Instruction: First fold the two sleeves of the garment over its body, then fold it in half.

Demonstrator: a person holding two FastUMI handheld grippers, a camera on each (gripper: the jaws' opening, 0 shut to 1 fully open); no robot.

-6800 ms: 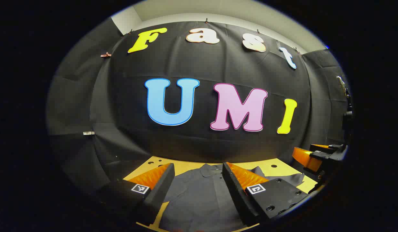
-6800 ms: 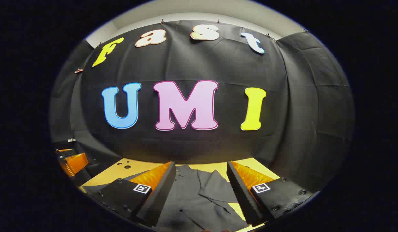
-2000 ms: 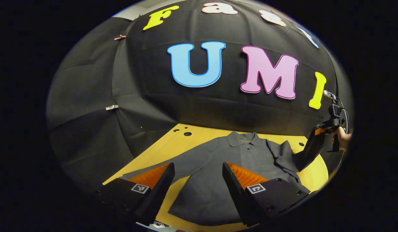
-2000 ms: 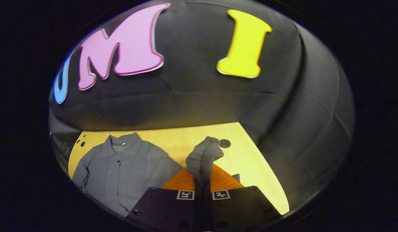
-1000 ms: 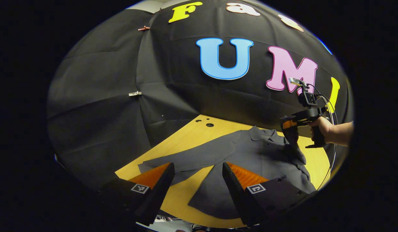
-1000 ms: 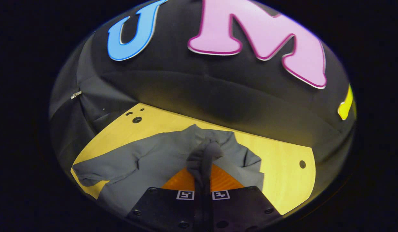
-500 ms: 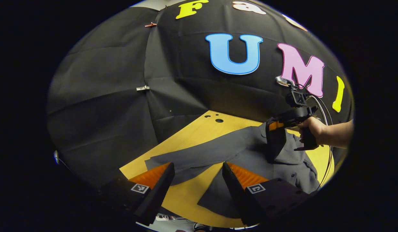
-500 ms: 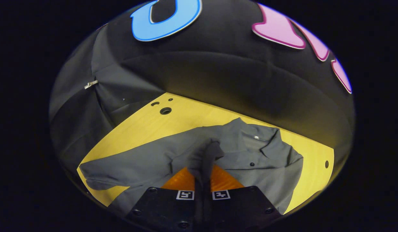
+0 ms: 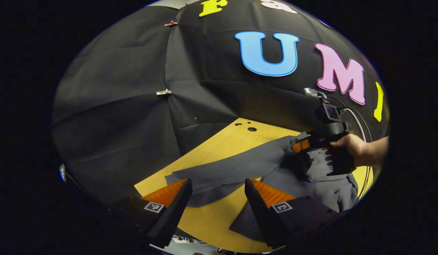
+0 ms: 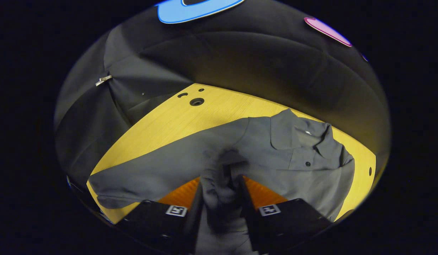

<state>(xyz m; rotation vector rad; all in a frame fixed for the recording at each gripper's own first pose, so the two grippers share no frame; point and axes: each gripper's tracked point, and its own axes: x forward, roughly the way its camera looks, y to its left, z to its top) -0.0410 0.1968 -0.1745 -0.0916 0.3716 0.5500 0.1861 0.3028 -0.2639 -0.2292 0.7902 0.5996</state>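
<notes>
The left gripper (image 9: 218,198) hovers with its jaws spread wide, holding nothing, above the near left sleeve (image 9: 219,173) of the grey shirt (image 10: 275,166), which lies flat on the yellow table (image 10: 176,120). The right gripper (image 10: 220,198), held by a hand (image 9: 350,147), has its jaws partly parted around the bunched right sleeve (image 10: 220,193) over the shirt's body; whether they grip it I cannot tell.
</notes>
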